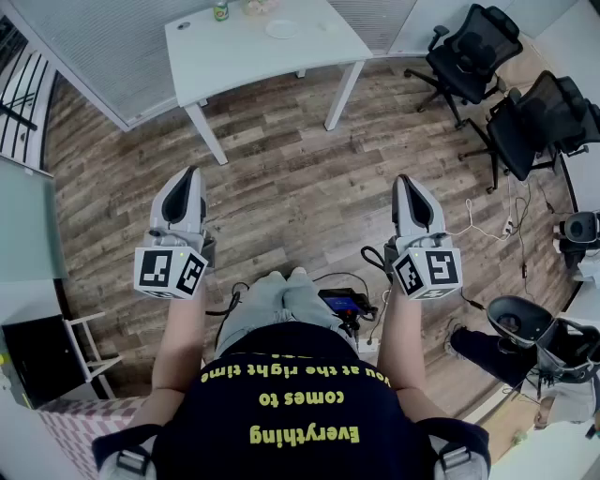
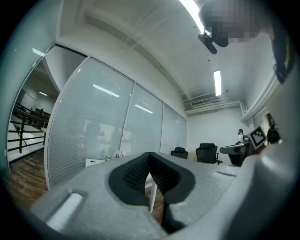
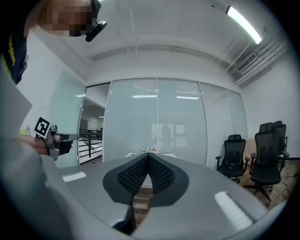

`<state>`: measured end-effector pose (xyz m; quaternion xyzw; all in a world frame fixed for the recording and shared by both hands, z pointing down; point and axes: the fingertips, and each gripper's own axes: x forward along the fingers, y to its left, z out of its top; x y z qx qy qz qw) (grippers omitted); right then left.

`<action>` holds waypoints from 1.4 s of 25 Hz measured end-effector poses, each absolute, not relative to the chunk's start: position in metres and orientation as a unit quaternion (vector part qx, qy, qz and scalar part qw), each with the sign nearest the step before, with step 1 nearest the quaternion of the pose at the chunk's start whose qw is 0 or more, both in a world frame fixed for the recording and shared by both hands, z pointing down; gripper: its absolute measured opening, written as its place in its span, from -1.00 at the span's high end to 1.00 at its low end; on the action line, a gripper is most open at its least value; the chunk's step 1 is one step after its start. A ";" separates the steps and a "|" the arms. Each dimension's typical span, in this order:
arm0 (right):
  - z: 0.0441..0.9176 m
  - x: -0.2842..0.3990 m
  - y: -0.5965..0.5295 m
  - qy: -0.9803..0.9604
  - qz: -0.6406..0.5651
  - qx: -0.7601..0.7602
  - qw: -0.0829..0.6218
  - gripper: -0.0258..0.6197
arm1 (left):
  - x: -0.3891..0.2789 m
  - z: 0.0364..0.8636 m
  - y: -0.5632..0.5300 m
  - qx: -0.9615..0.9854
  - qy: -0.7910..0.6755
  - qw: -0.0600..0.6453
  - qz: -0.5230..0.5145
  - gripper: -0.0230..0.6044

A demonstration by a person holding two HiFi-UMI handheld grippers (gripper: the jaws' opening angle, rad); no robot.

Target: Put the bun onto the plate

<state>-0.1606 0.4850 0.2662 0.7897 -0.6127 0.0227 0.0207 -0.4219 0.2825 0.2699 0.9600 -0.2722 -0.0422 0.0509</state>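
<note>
A white plate (image 1: 279, 29) lies on the white table (image 1: 234, 47) at the far end of the room, a few steps from me. Beside it stand a small green item (image 1: 220, 11) and a pale lump (image 1: 258, 7) that is too small to name as the bun. My left gripper (image 1: 192, 174) is held level at waist height, its jaws shut with nothing between them. My right gripper (image 1: 403, 181) is held the same way, shut and empty. Both point toward the table. The pads meet at the tips in the left gripper view (image 2: 149, 159) and in the right gripper view (image 3: 148, 158).
Black office chairs (image 1: 473, 47) stand at the right, with cables and gear on the wood floor (image 1: 300, 187) near them. A glass partition runs behind the table. A stool and a dark box sit at my left. The table edge (image 2: 96, 162) shows past the left jaws.
</note>
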 end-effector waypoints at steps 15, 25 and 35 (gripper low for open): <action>0.269 -0.149 0.476 -0.621 0.022 0.784 0.018 0.91 | -0.409 0.274 0.289 0.959 -0.276 0.049 -0.033 0.92; 0.263 -0.126 0.474 -0.632 0.016 0.775 -0.006 0.90 | -0.383 0.272 0.293 0.960 -0.275 0.038 -0.026 0.92; 0.259 -0.096 0.471 -0.651 0.008 0.759 -0.008 0.90 | -0.350 0.268 0.299 0.958 -0.284 0.037 -0.033 0.92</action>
